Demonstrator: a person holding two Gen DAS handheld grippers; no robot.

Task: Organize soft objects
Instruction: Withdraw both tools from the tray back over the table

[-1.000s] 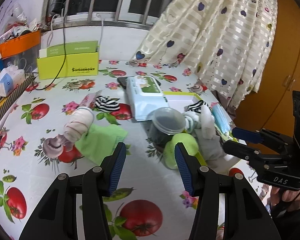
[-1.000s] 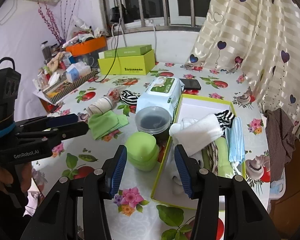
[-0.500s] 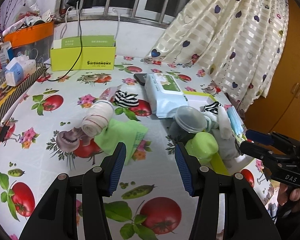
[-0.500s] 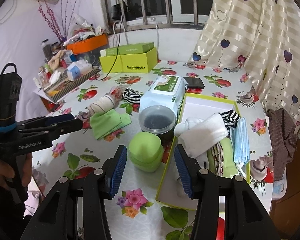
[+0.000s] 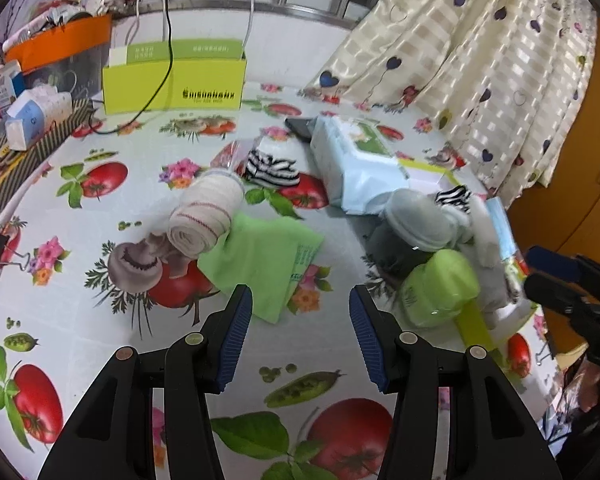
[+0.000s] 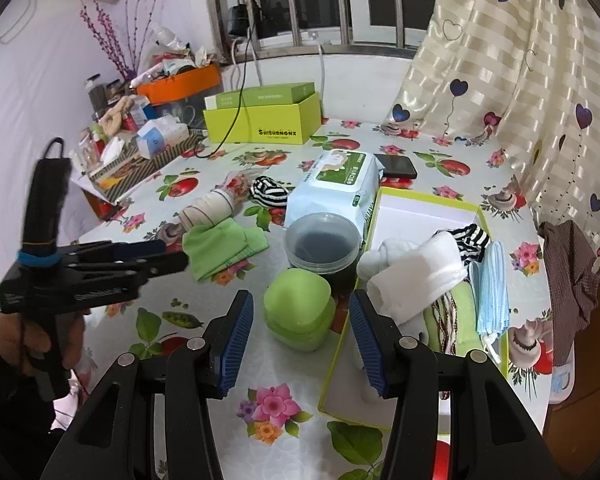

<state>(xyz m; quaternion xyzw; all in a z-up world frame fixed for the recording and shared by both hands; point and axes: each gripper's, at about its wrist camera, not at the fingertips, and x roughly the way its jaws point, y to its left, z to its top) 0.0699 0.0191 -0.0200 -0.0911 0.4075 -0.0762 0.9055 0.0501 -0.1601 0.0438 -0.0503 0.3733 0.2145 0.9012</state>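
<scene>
A green cloth (image 5: 260,256) lies on the table just ahead of my open, empty left gripper (image 5: 300,328). A rolled white towel (image 5: 206,216) touches its far left edge, and a striped black-and-white sock (image 5: 272,170) lies beyond. The cloth (image 6: 220,246), the roll (image 6: 206,206) and the sock (image 6: 268,194) also show in the right wrist view. A yellow-rimmed box (image 6: 428,204) at right holds a white towel (image 6: 416,276), a striped sock, green cloth and blue masks (image 6: 492,284). My right gripper (image 6: 300,332) is open and empty above the box's near left corner.
A green lidded container (image 6: 300,308) and a clear tub (image 6: 320,244) stand left of the box. A wet-wipes pack (image 6: 336,188), a phone (image 6: 396,166), a yellow-green carton (image 6: 260,120) and clutter at the far left fill the back. A curtain (image 6: 520,80) hangs at right.
My left gripper has swung left and closer, so the green cloth and towel roll now sit ahead of its fingers. My right gripper has barely moved.
</scene>
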